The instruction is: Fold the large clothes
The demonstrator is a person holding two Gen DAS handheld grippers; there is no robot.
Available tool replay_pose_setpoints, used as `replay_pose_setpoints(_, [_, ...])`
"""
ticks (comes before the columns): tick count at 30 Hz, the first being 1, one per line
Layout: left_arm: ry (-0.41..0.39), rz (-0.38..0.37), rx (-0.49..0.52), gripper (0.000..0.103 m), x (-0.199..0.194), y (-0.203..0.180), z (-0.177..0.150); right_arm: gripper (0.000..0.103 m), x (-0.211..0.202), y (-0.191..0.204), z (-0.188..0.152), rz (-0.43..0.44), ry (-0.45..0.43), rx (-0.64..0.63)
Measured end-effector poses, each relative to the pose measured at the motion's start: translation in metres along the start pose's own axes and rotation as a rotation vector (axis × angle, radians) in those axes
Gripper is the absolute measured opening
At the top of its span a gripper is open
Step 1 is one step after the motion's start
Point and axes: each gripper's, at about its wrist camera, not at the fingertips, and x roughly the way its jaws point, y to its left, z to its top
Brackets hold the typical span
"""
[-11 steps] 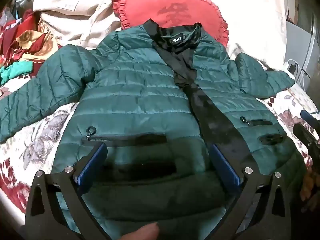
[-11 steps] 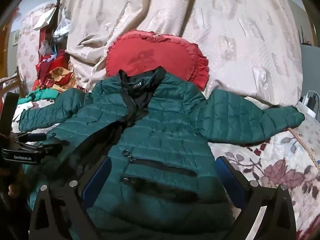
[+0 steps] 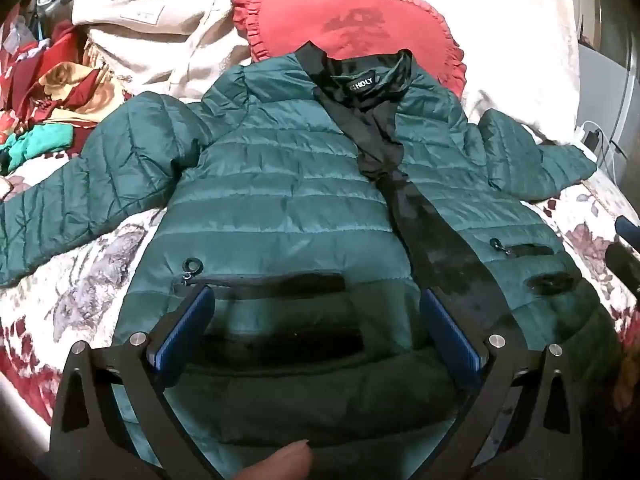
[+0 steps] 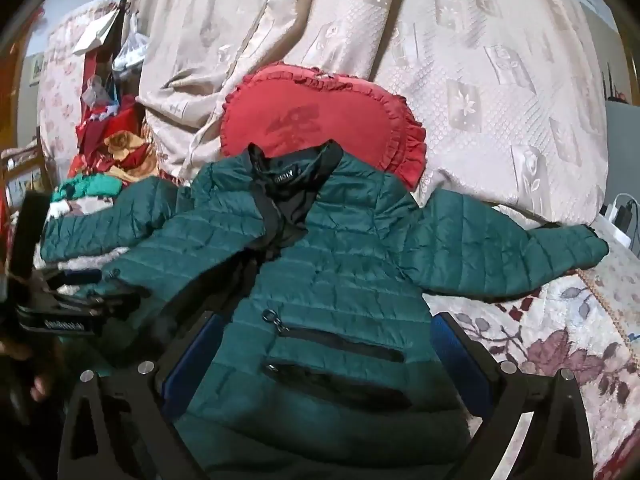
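A dark green quilted jacket [image 3: 280, 208] [image 4: 344, 276] lies face up on a floral bedspread [image 3: 80, 280], sleeves spread to both sides, black collar toward the far end. My left gripper [image 3: 316, 304] hangs open over the jacket's lower left front, its blue pads [image 3: 192, 320] wide apart near the pocket zip, nothing held. My right gripper [image 4: 328, 332] is open above the lower right front, straddling the two pocket zips. The left gripper's body [image 4: 60, 316] shows at the left edge of the right wrist view. A fingertip [image 3: 280, 460] shows at the bottom.
A red heart-shaped frilled cushion [image 3: 352, 20] [image 4: 320, 124] lies behind the collar. A beige patterned blanket [image 4: 440, 60] is heaped at the back. Colourful clothes [image 3: 48, 92] are piled at the far left. A charger and cables [image 3: 592, 136] sit at the right edge.
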Motion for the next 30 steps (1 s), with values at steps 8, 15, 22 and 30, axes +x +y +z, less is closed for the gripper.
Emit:
replay_pose_setpoints(8, [-0.008,-0.014,0.038,0.103,0.000,-0.002,0.000,0.103,-0.004,0.025,0.006,-0.040,-0.013,-0.071])
replay_pose_setpoints(15, [-0.009,-0.012,0.051,0.103,-0.001,-0.003,-0.001,0.103,0.003,0.023,0.002,-0.046,0.013,-0.075])
replay_pose_setpoints(22, [-0.004,-0.028,0.043,0.103,0.000,-0.003,-0.004,0.103,0.003,0.019,0.001,-0.047,0.009,-0.059])
replay_pose_setpoints(30, [0.014,-0.043,0.016,0.103,0.002,-0.001,-0.003,0.103,0.003,0.018,0.002,-0.046,0.010,-0.058])
